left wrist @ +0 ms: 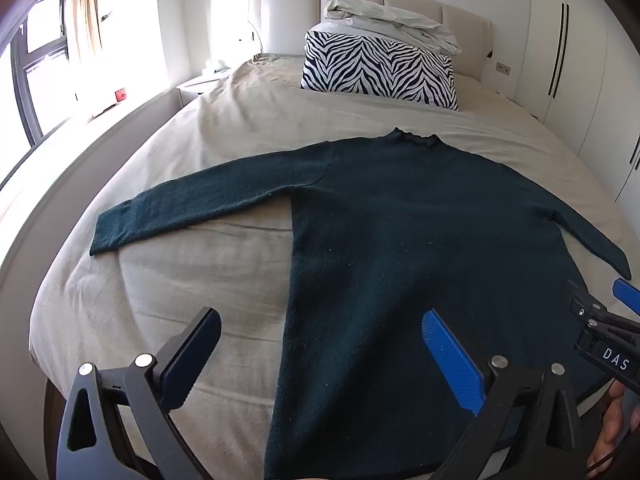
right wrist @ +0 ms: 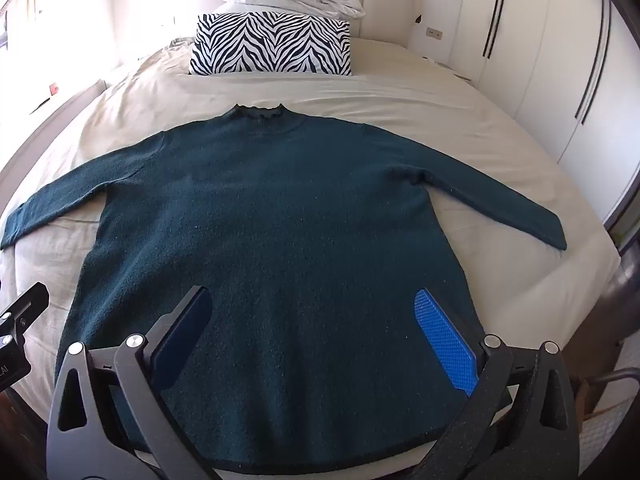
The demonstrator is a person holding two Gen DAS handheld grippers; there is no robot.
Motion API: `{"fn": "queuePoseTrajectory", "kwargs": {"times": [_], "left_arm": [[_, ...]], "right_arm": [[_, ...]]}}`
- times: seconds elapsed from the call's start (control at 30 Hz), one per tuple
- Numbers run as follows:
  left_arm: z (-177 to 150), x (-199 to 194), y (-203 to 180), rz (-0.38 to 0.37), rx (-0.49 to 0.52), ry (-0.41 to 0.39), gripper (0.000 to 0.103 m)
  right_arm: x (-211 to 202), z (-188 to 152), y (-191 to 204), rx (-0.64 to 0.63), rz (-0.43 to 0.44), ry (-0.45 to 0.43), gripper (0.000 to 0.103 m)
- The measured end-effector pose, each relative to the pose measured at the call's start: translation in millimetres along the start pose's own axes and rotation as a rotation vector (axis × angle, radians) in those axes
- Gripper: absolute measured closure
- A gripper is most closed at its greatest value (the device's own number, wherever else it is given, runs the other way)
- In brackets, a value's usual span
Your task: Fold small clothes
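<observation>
**Sweater flat, hem nearest both grippers**

The dark teal sweater (right wrist: pixel 272 216) lies face-flat on the beige bedsheet (right wrist: pixel 400 96), its long axis running straight away from the fingers: hem close in, frilled collar (right wrist: pixel 259 112) at the far end, toward the zebra-print pillow (right wrist: pixel 272 46). Both sleeves are spread outward and angled back toward the foot of the bed — the left sleeve (left wrist: pixel 208 196) reaches out over bare sheet, the right sleeve (right wrist: pixel 500 200) ends near the bed's right edge.

The right gripper (right wrist: pixel 316 340) hovers over the middle of the hem with its 2 fingers spread wide, holding nothing. The left gripper (left wrist: pixel 320 356) is also spread and empty, straddling the sweater's left side edge: 1 finger over sheet, 1 over knit.

By my reading, no fold is made yet. The left gripper is nearer the left sleeve and side seam, the right nearer the right — each could take its own side. Open sheet lies beyond the collar and to the left; on the right the mattress edge is close, so there is less room there.
</observation>
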State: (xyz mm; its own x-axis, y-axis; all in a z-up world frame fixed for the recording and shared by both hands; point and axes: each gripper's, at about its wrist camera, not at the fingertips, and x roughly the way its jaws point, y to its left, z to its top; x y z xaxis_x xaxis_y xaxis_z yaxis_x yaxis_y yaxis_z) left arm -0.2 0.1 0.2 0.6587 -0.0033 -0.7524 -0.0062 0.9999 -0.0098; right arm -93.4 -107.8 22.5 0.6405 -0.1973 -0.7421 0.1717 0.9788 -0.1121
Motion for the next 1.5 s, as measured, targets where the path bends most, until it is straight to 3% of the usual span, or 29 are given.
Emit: {"fn": "queuePoseTrajectory", "kwargs": {"times": [0.9, 1.5], "left_arm": [[-16.5, 0.5, 12.4, 0.005, -0.008, 0.011, 0.0], [-11.0, 3.0, 8.6, 0.008, -0.007, 0.018, 0.0]], "right_arm": [[1.7, -4.3, 1.7, -0.015, -0.009, 0.015, 0.0], [1.7, -5.6, 3.4, -0.017, -0.009, 0.016, 0.0]]}}
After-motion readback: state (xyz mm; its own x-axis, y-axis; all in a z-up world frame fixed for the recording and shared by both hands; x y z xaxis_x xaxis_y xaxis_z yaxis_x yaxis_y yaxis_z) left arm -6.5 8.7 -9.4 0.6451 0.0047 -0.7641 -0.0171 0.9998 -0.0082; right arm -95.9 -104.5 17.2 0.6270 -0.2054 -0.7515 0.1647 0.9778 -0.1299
